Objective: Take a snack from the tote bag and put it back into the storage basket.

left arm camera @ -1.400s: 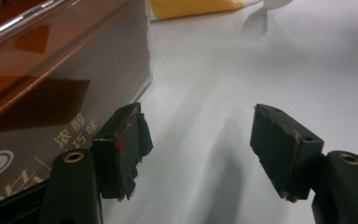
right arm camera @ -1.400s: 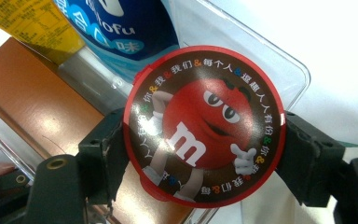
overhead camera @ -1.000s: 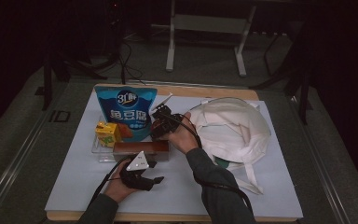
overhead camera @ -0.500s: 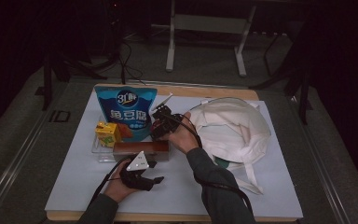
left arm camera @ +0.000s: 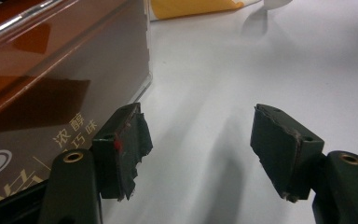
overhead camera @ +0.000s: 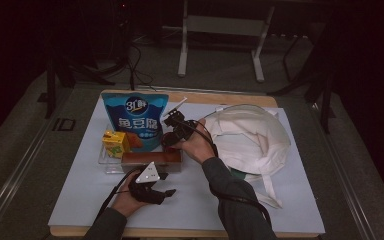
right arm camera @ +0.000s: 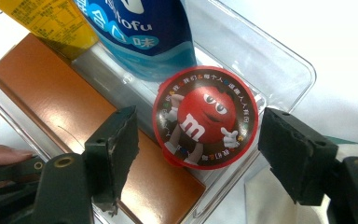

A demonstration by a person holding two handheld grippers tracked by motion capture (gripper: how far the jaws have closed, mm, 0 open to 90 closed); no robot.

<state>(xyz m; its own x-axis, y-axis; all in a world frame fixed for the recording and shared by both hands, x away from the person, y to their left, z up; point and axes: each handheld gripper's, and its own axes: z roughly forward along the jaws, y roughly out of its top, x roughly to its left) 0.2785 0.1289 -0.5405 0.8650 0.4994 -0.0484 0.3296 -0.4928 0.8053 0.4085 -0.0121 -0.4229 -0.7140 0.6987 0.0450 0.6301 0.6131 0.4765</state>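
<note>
Candy tub point(right arm camera: 205, 116), red-lidded, sits in a clear tray point(right arm camera: 279, 60) between the wide-open, empty jaws of the right hand-held gripper point(right arm camera: 196, 158), the nearer one. Left hand-held gripper point(left arm camera: 200, 149), also open and empty, rests on the counter point(overhead camera: 300, 200) beside a brown box point(left arm camera: 51, 88). From above, the right hand hides the tub.

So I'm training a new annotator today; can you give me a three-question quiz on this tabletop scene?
1. True or false: the right claw is shut on the round red candy tub.
2. Which item stands upright in the clear tray? A) blue snack pouch B) white cloth bag C) brown box
3. Fill in: the left claw sits open beside the ____ box.

Key: 1 false; 2 A; 3 brown
</note>
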